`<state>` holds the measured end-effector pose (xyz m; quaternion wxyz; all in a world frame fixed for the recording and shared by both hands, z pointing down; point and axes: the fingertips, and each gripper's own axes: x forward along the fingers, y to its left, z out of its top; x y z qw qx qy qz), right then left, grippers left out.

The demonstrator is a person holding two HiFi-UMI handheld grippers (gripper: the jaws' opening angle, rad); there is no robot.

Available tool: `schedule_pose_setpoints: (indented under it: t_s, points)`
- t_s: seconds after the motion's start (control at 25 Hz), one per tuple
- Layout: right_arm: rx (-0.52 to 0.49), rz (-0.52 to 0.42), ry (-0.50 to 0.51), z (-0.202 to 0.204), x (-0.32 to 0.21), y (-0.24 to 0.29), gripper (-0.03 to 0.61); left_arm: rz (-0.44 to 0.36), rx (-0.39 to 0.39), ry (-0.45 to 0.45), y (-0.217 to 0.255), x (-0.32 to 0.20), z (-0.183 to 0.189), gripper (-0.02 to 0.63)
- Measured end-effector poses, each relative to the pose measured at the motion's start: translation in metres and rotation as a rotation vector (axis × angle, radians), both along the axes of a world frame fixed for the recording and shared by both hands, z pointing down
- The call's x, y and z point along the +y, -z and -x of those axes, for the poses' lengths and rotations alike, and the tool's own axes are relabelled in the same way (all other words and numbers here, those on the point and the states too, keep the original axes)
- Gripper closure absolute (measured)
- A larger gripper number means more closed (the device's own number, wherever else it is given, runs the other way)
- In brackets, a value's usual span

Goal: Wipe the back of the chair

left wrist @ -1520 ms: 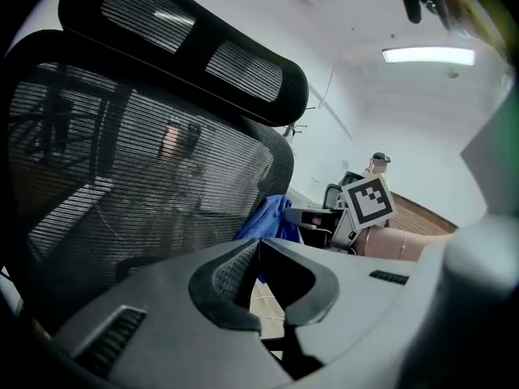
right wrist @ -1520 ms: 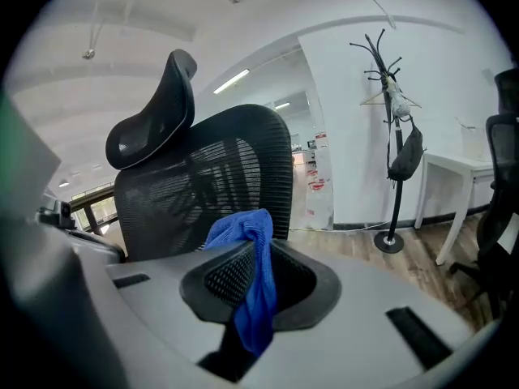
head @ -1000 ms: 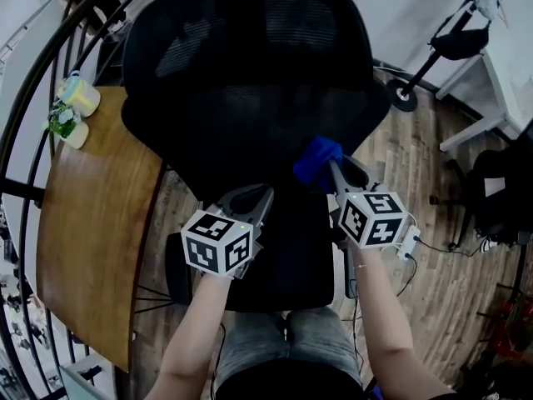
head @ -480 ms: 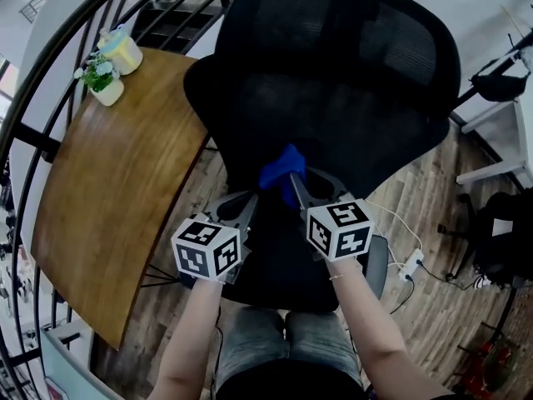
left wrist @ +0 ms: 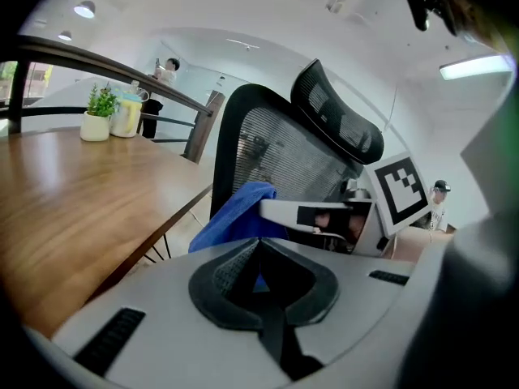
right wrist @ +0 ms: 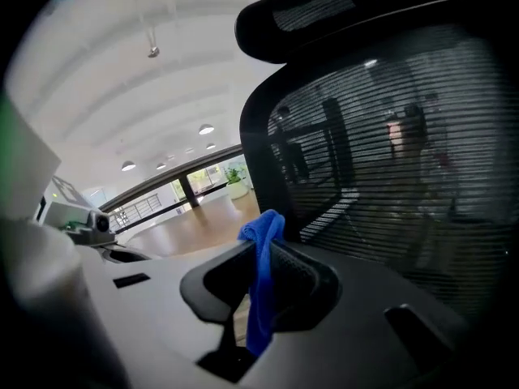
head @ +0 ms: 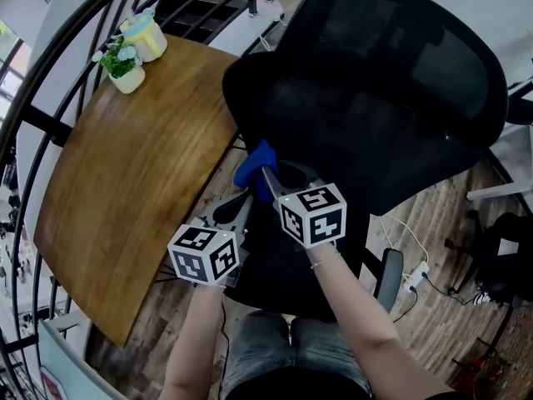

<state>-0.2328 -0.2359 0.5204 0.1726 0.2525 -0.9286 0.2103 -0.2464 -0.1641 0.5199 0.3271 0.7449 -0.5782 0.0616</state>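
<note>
The right gripper is carrying the blue cloth further left than a moment ago, and is now reaching the side edge of the chair back nearest the wooden table. Its jaws are pinching the cloth, which is bunching just past their tips against the mesh. The left gripper is hanging just behind and beside it, its jaws pressed together on nothing.

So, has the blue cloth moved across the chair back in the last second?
Yes. The cloth, held in the right gripper, has swept left across the lower chair back, from its right side to its left edge beside the wooden table.
</note>
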Motion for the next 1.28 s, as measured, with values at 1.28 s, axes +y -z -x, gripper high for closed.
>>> schedule_pose_setpoints:
  t_s: [1.28]
  points:
    - [0.093, 0.013, -0.238, -0.145, -0.05, -0.037, 0.514, -0.022, -0.017, -0.166, -0.011, -0.048, -0.095, 0.598]
